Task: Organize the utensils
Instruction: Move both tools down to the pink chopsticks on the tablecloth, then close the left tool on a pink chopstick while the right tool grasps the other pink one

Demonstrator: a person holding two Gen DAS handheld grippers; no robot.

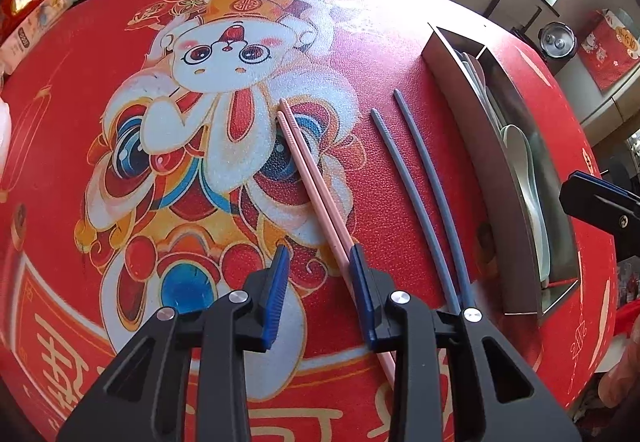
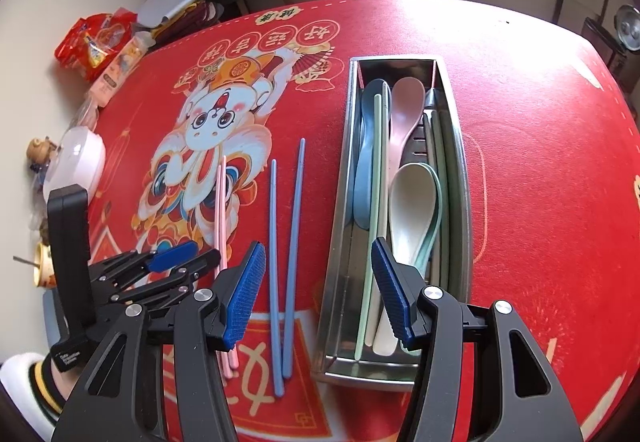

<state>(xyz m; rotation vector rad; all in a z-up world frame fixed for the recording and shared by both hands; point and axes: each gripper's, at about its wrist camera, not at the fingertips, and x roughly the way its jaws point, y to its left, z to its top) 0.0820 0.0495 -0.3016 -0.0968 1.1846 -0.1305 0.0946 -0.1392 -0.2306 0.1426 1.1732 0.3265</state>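
Long stainless-steel utensil tray point(image 2: 340, 177) lies on the red printed tablecloth point(image 2: 540, 161); it serves as landmark. Inside it: a pink plastic spoon point(image 2: 406, 109), a cream spoon point(image 2: 410, 201), a dark blue spoon point(image 2: 366, 161) and pale green chopsticks point(image 2: 376, 177). Left of the tray, well apart from it, lie two slate-blue chopsticks point(image 2: 294, 234), slightly splayed; farther left, two pink chopsticks point(image 1: 310, 181) side by side, touching. Left gripper point(image 1: 318, 262) hovers spread wide over the pink pair's handle end, right pad just beside it, holding nothing. Right gripper point(image 2: 318, 262) is likewise spread and empty, above the tray's near end and the blue pair. Judgement: chopsticks look light, stiff, smooth and thin, apt to roll or scissor apart; best pinched across both sticks near the thicker handle end. Hidden: pink handle tips under the left gripper, the tray's far compartment contents in the left view, and whether the pad touches the stick.
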